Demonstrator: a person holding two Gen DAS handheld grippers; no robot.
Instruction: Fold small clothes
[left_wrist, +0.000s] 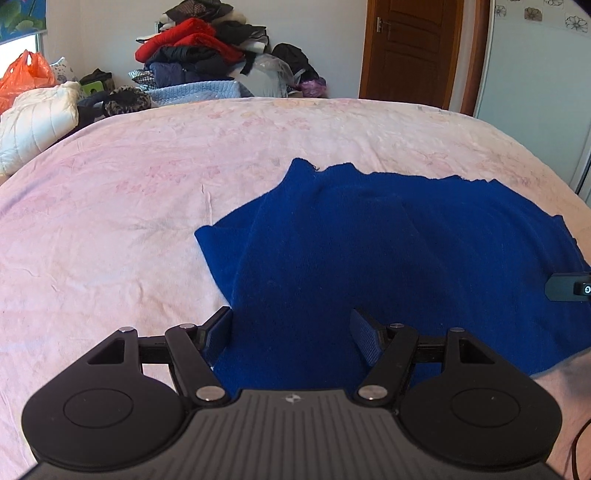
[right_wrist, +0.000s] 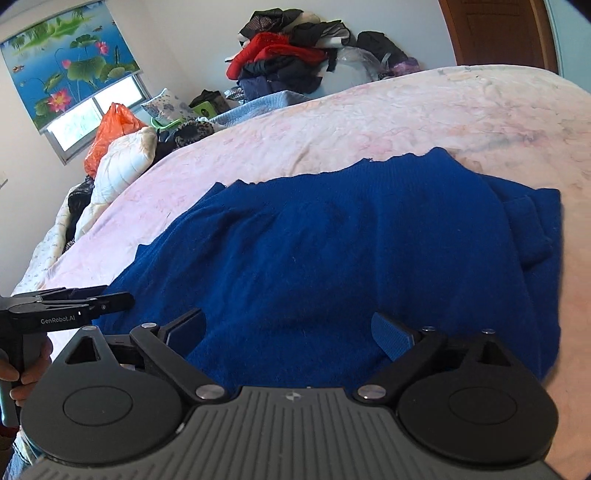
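Note:
A dark blue knit garment (left_wrist: 388, 243) lies spread on the pink bed sheet (left_wrist: 129, 206), its far edge ragged. It also shows in the right wrist view (right_wrist: 351, 251), with a folded flap at its right side. My left gripper (left_wrist: 291, 332) is open over the garment's near left edge, holding nothing. My right gripper (right_wrist: 291, 332) is open over the garment's near edge, also empty. The left gripper shows from the side in the right wrist view (right_wrist: 92, 301). A part of the right gripper (left_wrist: 569, 286) shows at the right edge of the left wrist view.
A heap of clothes (left_wrist: 207, 55) is piled against the far wall. A white quilted pillow (left_wrist: 37, 122) and an orange plastic bag (left_wrist: 26, 72) lie at the bed's far left. A wooden door (left_wrist: 406, 48) stands at the back right.

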